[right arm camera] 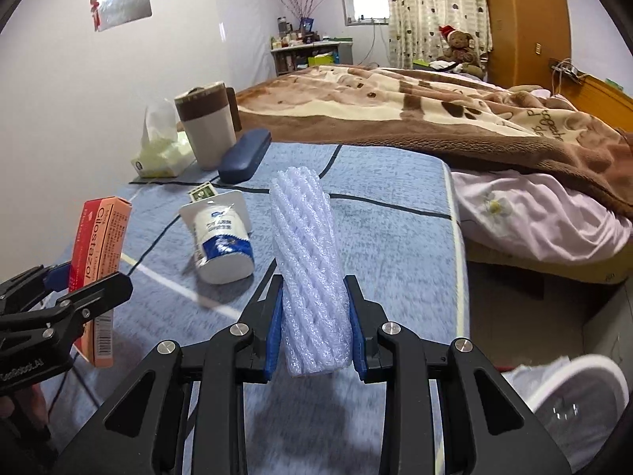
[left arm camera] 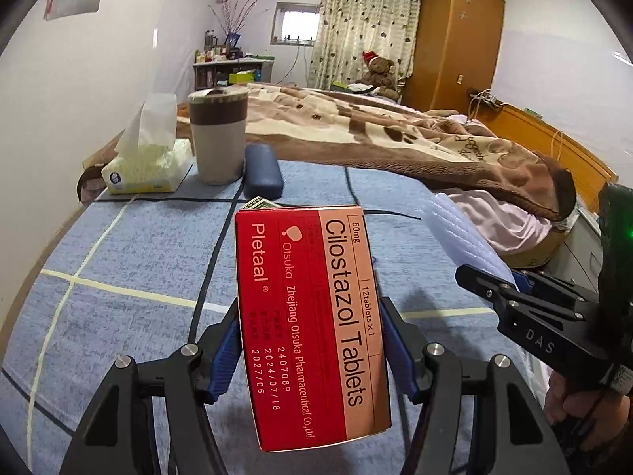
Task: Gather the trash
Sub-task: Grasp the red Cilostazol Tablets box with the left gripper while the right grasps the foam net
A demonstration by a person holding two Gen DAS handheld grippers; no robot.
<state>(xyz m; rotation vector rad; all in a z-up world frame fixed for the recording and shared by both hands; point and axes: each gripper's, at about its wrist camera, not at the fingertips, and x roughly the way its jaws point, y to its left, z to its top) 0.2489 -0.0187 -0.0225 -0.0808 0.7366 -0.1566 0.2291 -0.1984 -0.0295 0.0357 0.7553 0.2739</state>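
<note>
Left tongs (left arm camera: 312,352) clamp the red tablet box (left arm camera: 312,316) (hiding a banknote (left arm camera: 261,203)); right tongs (right arm camera: 316,324) squeeze foam netting (right arm camera: 308,261).

Under my fingers is the bed (right arm camera: 395,229) with a blue checked sheet. On it lie a white tube (right arm camera: 221,237), a banknote (right arm camera: 201,191), a blue case (right arm camera: 244,155), a cup (right arm camera: 207,124), a tissue pack (right arm camera: 160,154) and a brown blanket (right arm camera: 415,107).

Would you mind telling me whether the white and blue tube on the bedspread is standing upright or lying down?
Lying down. The white and blue tube rests on its side on the blue bedspread, its flat crimped end pointing toward the blue case.
</note>
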